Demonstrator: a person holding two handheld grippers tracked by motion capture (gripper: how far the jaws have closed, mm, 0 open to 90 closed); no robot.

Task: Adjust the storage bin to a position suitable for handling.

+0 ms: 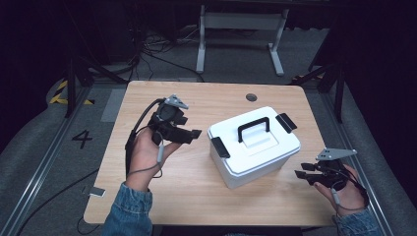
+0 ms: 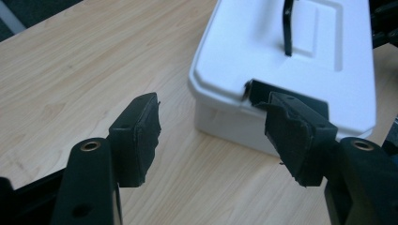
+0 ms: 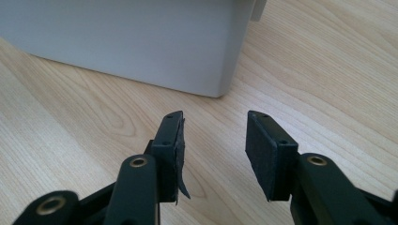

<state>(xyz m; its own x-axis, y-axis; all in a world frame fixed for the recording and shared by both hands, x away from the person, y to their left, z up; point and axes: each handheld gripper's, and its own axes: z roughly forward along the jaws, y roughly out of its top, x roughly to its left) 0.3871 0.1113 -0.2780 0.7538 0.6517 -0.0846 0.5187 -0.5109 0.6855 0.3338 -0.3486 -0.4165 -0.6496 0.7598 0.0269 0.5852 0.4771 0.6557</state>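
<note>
Left gripper (image 2: 211, 136) is hovering with jaws gaping wide, holding nothing, white box (image 1: 255, 147) at its 3 o'clock. Right gripper (image 3: 213, 150) is sitting half-open, empty, above the surface (image 1: 162, 196).

White plastic box (image 1: 255, 147) right of centre in high view, sitting flat on wooden table (image 1: 172, 196), rotated slightly so long axis runs lower left to upper right. Lid on, recessed panel in top. Black carry handle (image 1: 253, 129) standing upright over lid centre. Two black latches, one at left end (image 1: 220, 147), one at upper right end (image 1: 286, 122), both lying down against lid edge. Walls plain, light grey-white
</note>
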